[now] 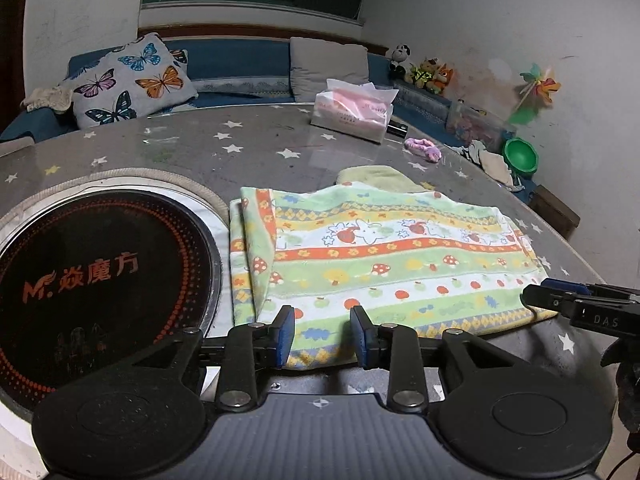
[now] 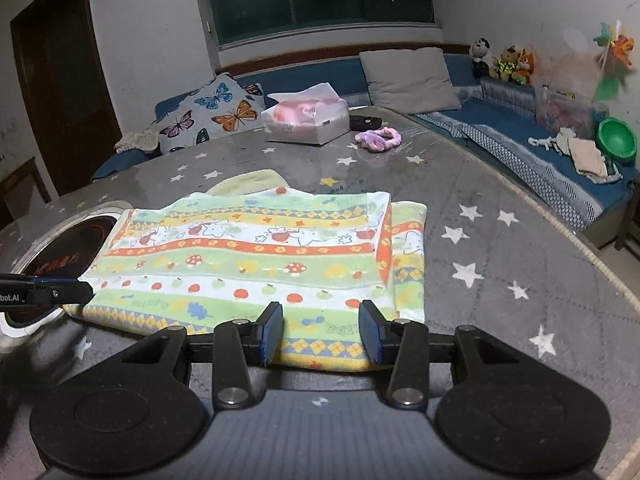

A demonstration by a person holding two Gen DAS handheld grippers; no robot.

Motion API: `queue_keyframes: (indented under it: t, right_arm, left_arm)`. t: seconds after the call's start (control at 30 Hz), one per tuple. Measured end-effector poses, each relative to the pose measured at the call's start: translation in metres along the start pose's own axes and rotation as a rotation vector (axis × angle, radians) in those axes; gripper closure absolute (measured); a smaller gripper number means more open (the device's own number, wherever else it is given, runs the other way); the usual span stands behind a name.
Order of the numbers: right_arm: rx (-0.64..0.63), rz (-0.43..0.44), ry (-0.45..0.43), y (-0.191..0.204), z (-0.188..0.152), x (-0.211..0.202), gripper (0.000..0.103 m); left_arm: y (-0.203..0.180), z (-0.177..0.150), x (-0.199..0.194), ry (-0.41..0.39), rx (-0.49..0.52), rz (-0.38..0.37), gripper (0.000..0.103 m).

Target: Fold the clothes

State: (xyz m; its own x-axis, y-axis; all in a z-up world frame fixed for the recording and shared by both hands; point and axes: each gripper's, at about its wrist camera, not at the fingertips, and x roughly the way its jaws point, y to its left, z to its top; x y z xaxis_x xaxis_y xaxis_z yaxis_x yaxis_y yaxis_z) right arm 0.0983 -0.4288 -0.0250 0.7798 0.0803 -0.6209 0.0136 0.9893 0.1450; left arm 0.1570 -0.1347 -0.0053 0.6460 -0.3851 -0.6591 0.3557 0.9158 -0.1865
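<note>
A striped towel-like cloth with mushroom, apple and rabbit prints [image 1: 384, 264] lies folded flat on the grey star-patterned table [image 1: 256, 148]; it also shows in the right wrist view [image 2: 256, 264]. My left gripper [image 1: 322, 334] is open, its jaws standing over the cloth's near left edge. My right gripper [image 2: 321, 332] is open over the near right edge; it shows from the side in the left wrist view [image 1: 536, 296]. A pale yellow cloth [image 1: 376, 176] pokes out from under the far edge.
A round black induction hob [image 1: 92, 280] is set in the table left of the cloth. A tissue box [image 1: 352, 112] and a purple hair band [image 1: 424, 148] lie at the far side. A blue sofa with cushions [image 2: 404, 76], toys and a green bowl [image 2: 616, 136] surrounds the table.
</note>
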Motion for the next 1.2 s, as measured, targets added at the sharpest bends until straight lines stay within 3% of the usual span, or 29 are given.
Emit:
queue_keyframes:
  t: [0.17, 0.3, 0.47, 0.57, 0.9, 1.2]
  right_arm:
    - [-0.020, -0.011, -0.025, 0.008, 0.000, -0.007, 0.038]
    - [-0.025, -0.018, -0.037, 0.014, -0.003, -0.010, 0.027]
    - [-0.010, -0.011, -0.043, 0.018, -0.007, -0.015, 0.025]
    - [-0.002, -0.005, -0.046, 0.020, -0.010, -0.019, 0.016]
    - [0.003, -0.023, -0.074, 0.029, -0.020, -0.038, 0.004]
    - [0.001, -0.032, -0.091, 0.043, -0.030, -0.052, 0.000]
  left_arm:
    - [-0.002, 0.001, -0.006, -0.003, -0.007, -0.004, 0.054]
    - [-0.001, 0.002, -0.011, -0.011, -0.009, 0.008, 0.050]
    - [0.000, 0.002, -0.017, -0.016, -0.010, 0.028, 0.041]
    - [0.000, 0.000, -0.022, -0.021, -0.011, 0.035, 0.034]
    - [-0.005, -0.007, -0.039, -0.051, 0.007, 0.054, 0.010]
    - [-0.003, -0.016, -0.057, -0.082, 0.017, 0.061, 0.000]
